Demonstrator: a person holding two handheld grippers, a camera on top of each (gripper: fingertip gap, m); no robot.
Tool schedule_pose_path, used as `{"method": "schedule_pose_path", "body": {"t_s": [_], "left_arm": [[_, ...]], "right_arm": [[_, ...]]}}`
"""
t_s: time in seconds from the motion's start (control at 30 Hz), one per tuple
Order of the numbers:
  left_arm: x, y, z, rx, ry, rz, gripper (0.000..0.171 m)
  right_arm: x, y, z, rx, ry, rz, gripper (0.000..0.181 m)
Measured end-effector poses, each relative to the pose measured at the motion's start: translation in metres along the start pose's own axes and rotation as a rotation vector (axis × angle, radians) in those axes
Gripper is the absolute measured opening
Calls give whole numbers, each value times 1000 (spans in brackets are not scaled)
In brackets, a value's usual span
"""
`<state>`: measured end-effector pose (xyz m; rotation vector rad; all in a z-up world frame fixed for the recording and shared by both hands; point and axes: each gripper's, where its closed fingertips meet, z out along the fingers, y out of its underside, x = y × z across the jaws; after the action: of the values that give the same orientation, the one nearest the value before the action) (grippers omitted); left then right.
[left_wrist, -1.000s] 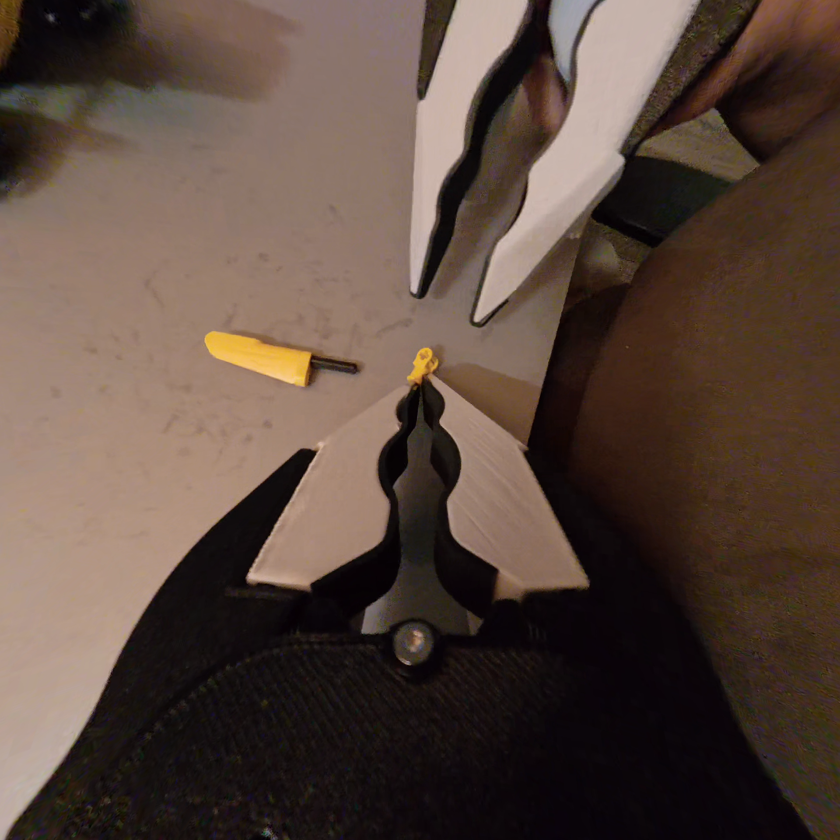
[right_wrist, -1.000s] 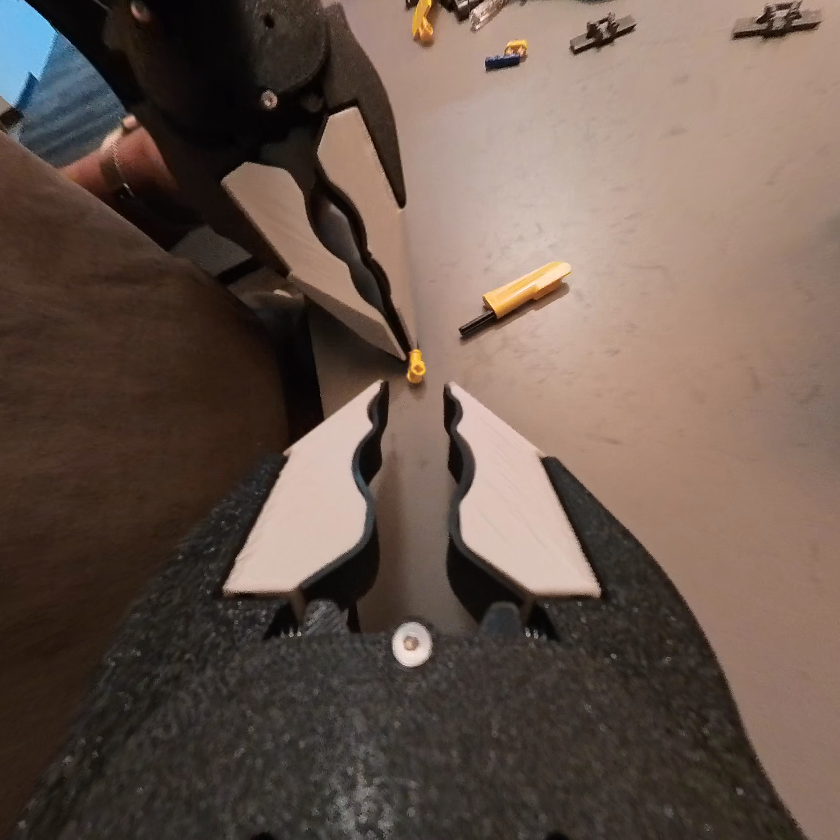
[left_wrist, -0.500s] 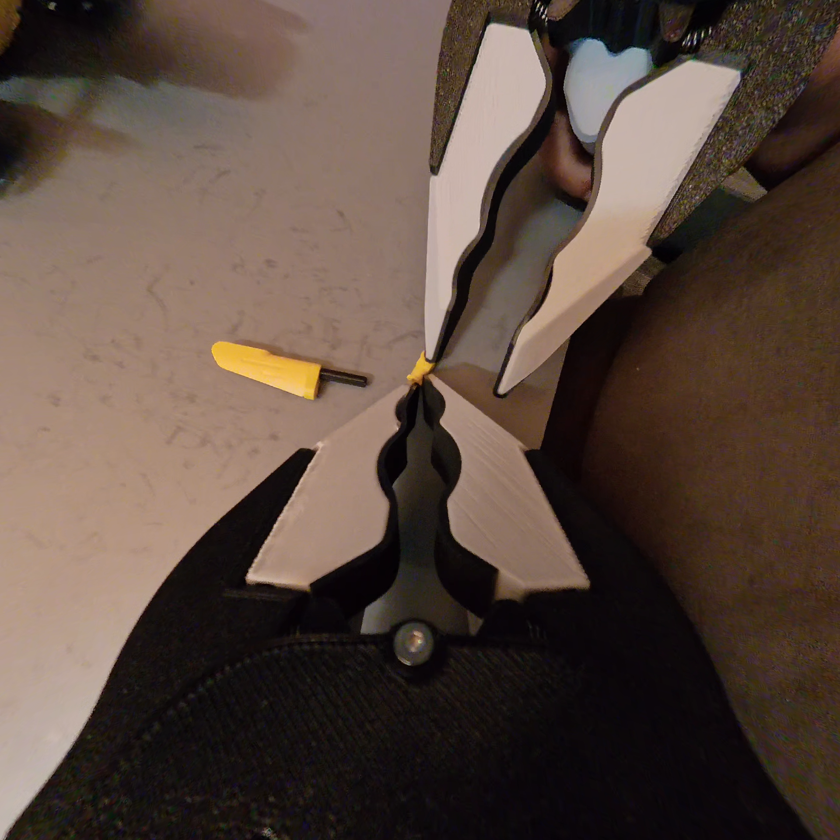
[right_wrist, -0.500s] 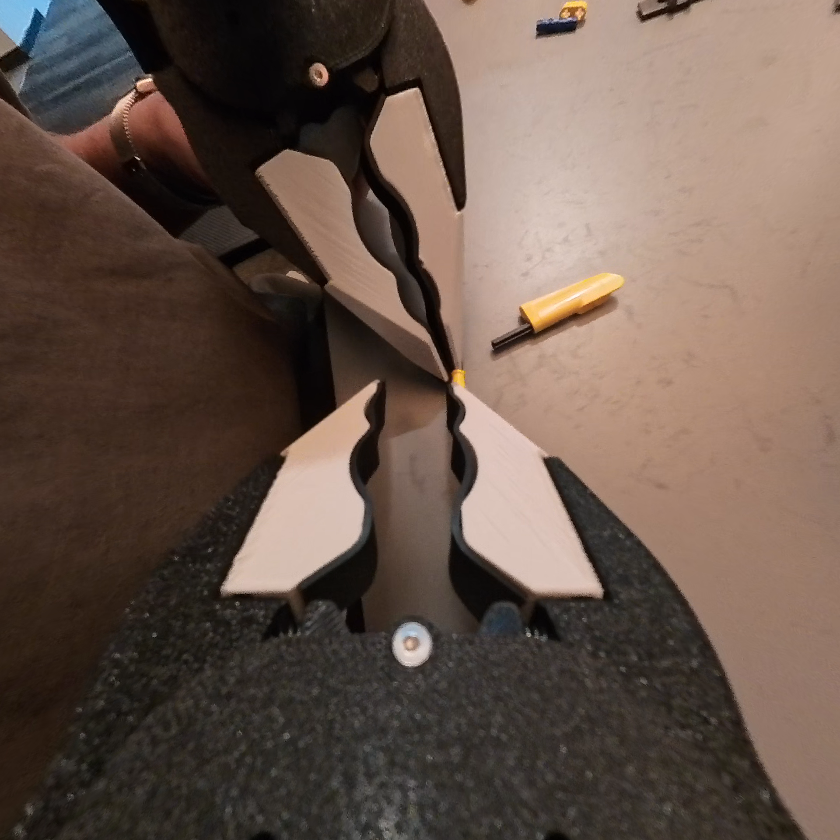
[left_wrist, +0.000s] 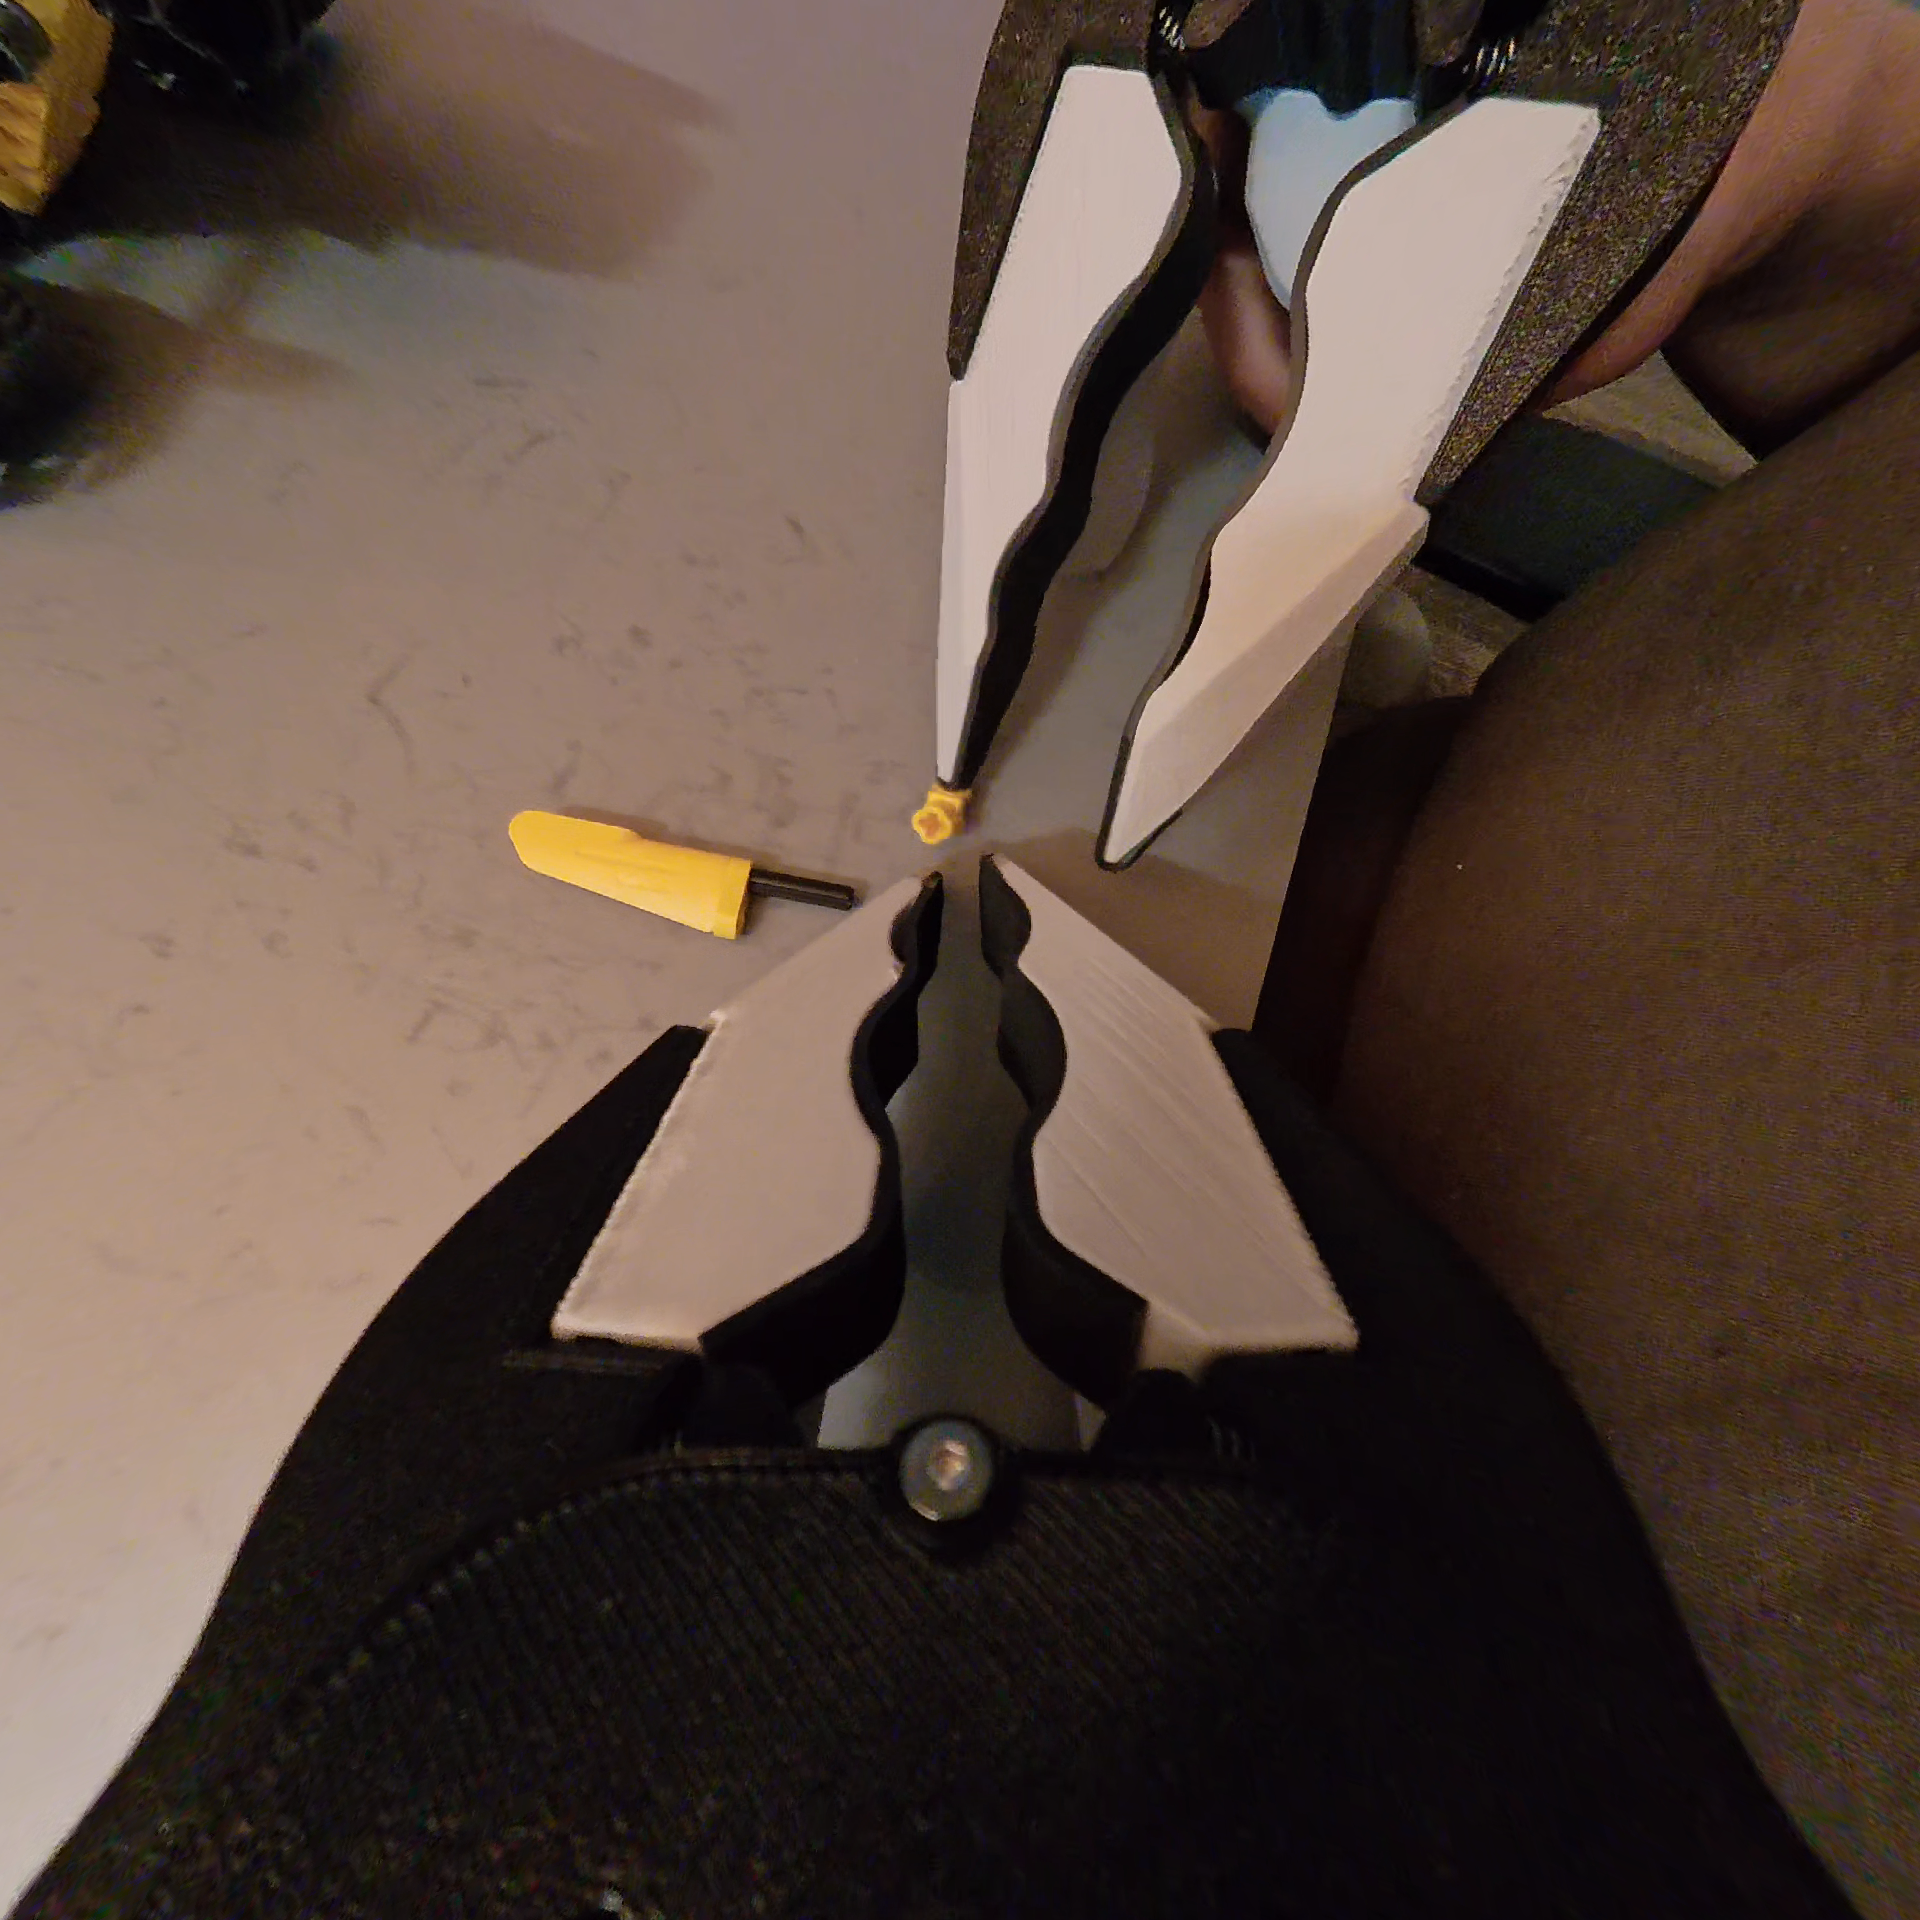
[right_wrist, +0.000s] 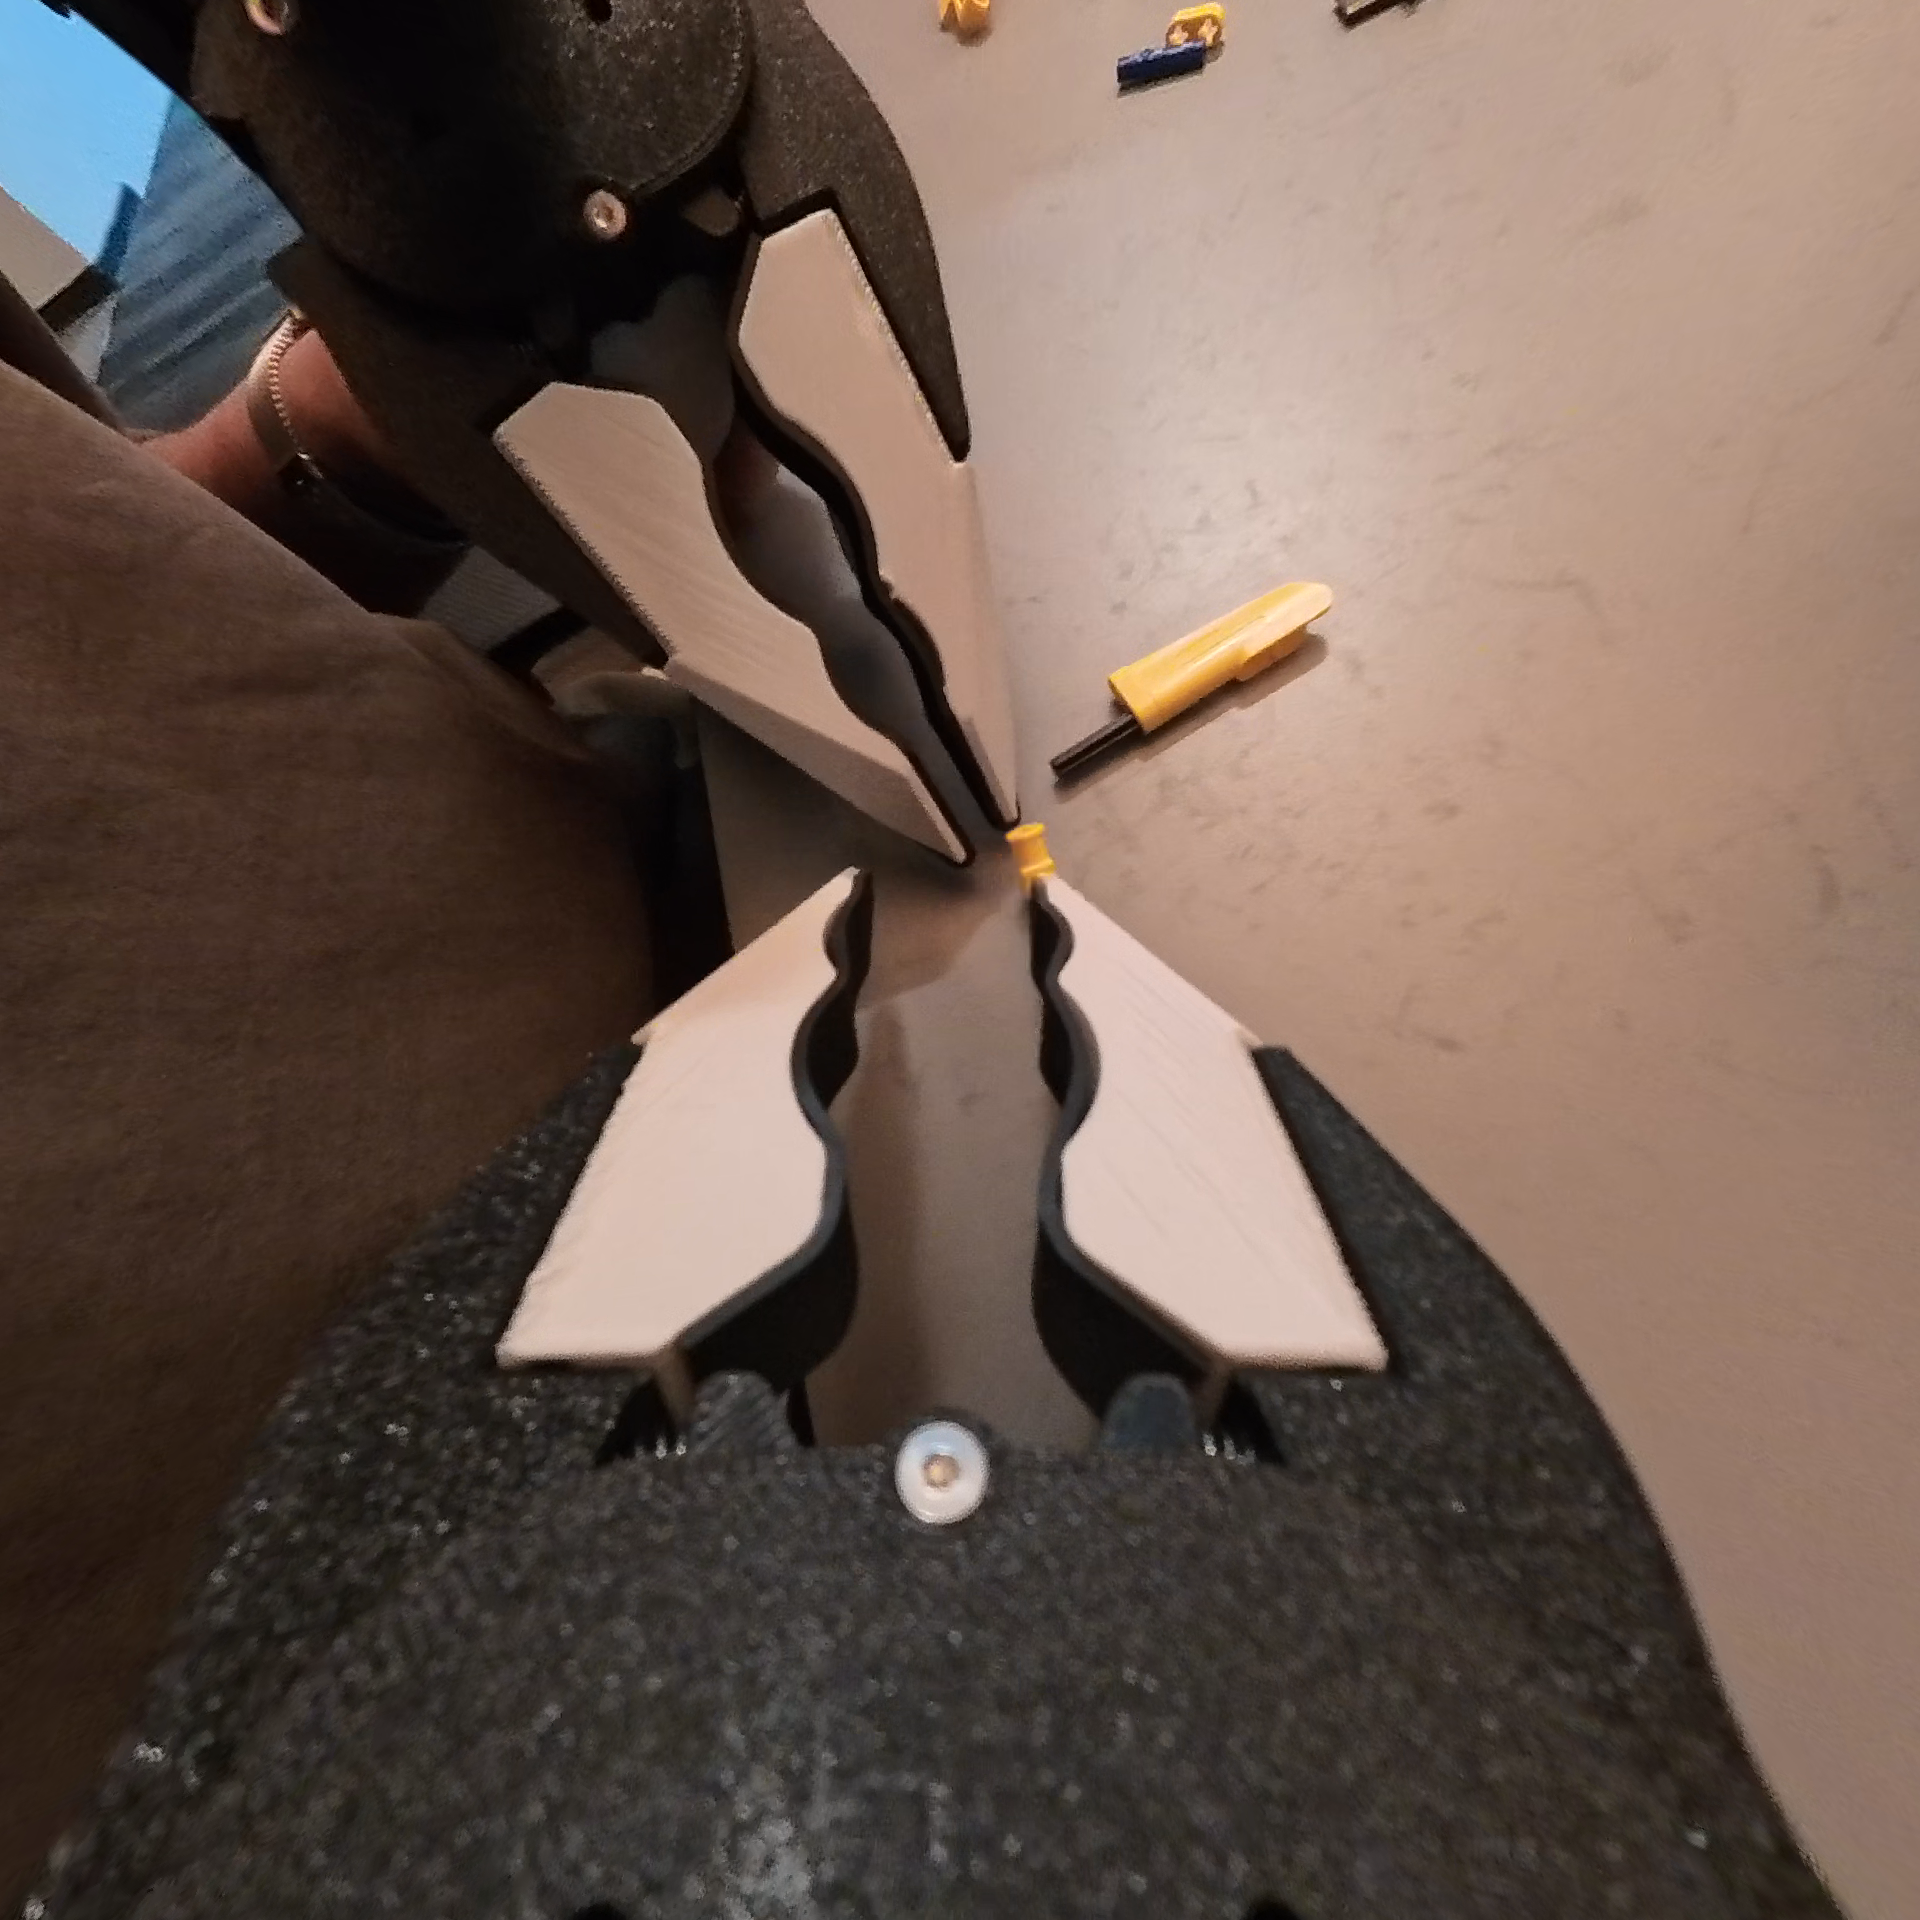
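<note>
A tiny yellow peg (left_wrist: 940, 816) sits just beyond the tips of my left gripper (left_wrist: 961, 873), whose jaws stand a narrow gap apart with nothing between them. The peg touches the tip of one finger of my right gripper (left_wrist: 1039, 816), which comes in from the top, open. In the right wrist view the peg (right_wrist: 1029, 847) rests at my right gripper's (right_wrist: 948, 885) right fingertip, outside the wide open jaws. The left gripper (right_wrist: 985, 836) points in from above, almost closed, right beside the peg. I cannot tell whether the peg rests on the table.
A yellow tapered piece with a black pin (left_wrist: 634, 873) lies on the grey table (left_wrist: 364, 623), also seen in the right wrist view (right_wrist: 1216, 649). Small blue and yellow parts (right_wrist: 1164, 52) lie at the far edge. A person's brown-clothed body (left_wrist: 1610, 1039) borders the table. My left and right fingertips are right by each other.
My left gripper was shut on the peg. The right gripper moved in until a fingertip met the peg. The left jaws have now parted slightly and the peg is off their tips.
</note>
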<state>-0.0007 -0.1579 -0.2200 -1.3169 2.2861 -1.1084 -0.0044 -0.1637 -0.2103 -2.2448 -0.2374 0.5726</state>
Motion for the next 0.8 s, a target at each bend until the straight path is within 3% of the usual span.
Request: {"method": "schedule_pose_path", "body": {"t_s": [0.47,0.7,0.8], "left_arm": [[0,-1,0,3,-8,12,6],[-24,-3,-39,93,-57,-63,7],[-34,5,-45,69,-94,-64,10]], "right_arm": [[-1,4,2,-29,-23,22,33],[-10,2,7,-32,-33,-18,34],[-14,-3,6,-8,-56,-38,34]]}}
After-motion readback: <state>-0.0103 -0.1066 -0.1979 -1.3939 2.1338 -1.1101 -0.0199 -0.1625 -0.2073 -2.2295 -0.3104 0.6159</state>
